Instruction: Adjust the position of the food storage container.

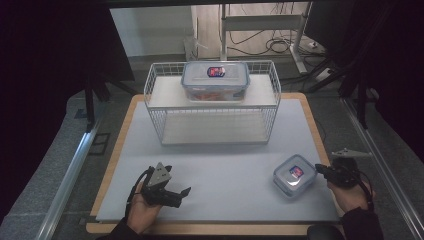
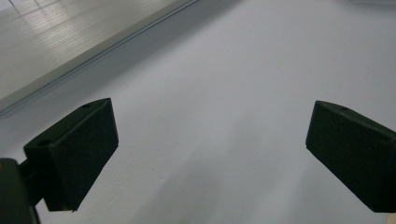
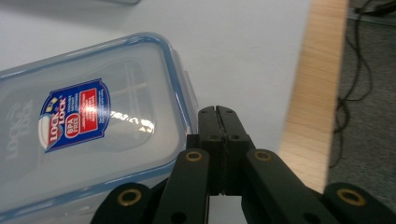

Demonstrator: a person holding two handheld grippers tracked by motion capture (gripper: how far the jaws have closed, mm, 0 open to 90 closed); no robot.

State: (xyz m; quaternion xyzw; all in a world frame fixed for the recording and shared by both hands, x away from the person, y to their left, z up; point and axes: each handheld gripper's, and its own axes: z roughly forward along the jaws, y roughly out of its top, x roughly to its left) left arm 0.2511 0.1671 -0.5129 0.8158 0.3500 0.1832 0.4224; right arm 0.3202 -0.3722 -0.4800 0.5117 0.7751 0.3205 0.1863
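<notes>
Probably light and rigid, the small Lock&Lock container (image 1: 294,175) sits near the mat's right edge — slick lid, best gripped across its sides. Right gripper (image 3: 218,122) is pressed together beside it; left gripper (image 2: 210,149) spread, empty.

A lab-like recording space: black curtains (image 1: 45,60) close in both sides, a wood-edged bench under a pale grey mat (image 1: 225,170) stands on grey carpet, and loose black cables (image 1: 280,47) trail beneath a metal-framed desk (image 1: 260,22) beyond its far edge.

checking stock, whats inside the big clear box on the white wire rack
The large clear plastic box with a blue-rimmed lid on the white wire rack shows something orange-red inside; its lid and label hide the rest.
</notes>
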